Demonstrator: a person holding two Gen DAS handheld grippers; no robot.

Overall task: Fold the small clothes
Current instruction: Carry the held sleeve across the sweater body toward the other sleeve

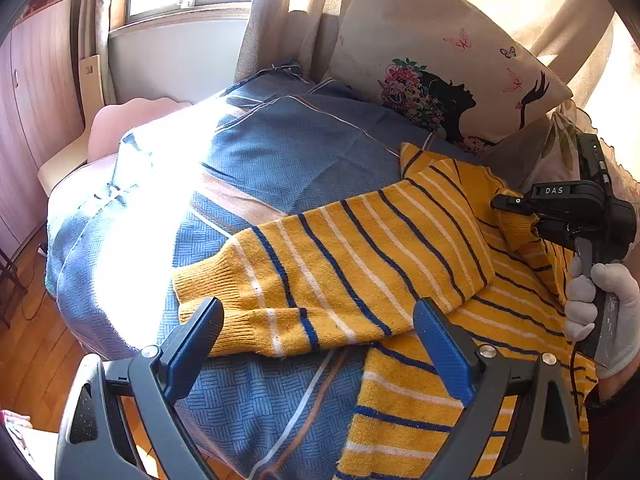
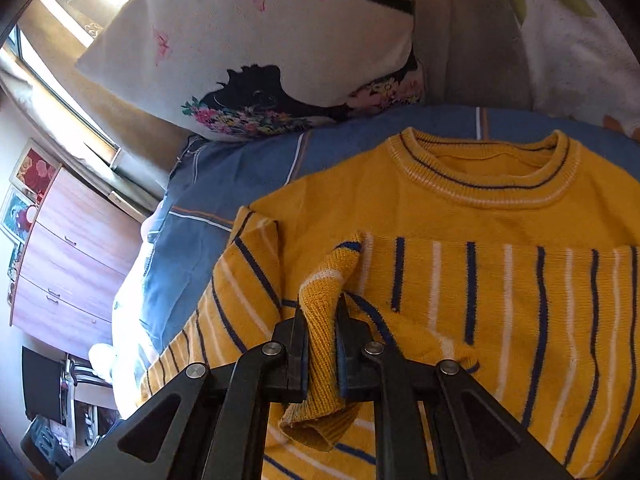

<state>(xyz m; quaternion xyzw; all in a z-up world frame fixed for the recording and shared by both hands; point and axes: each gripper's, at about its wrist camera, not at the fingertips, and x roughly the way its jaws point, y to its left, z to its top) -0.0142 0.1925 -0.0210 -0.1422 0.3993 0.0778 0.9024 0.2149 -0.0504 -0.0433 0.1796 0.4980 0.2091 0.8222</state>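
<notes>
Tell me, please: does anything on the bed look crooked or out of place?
Nothing damaged. The yellow striped sweater lies mid-fold: one sleeve sprawls sideways across the blue bedspread, the other cuff is pinched in the right gripper.

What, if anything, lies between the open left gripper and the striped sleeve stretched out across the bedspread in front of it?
Nothing visible does. The left gripper hangs open right over the sleeve, with only bare bedspread around. The right gripper is off to the side, shut on the other cuff.
</notes>
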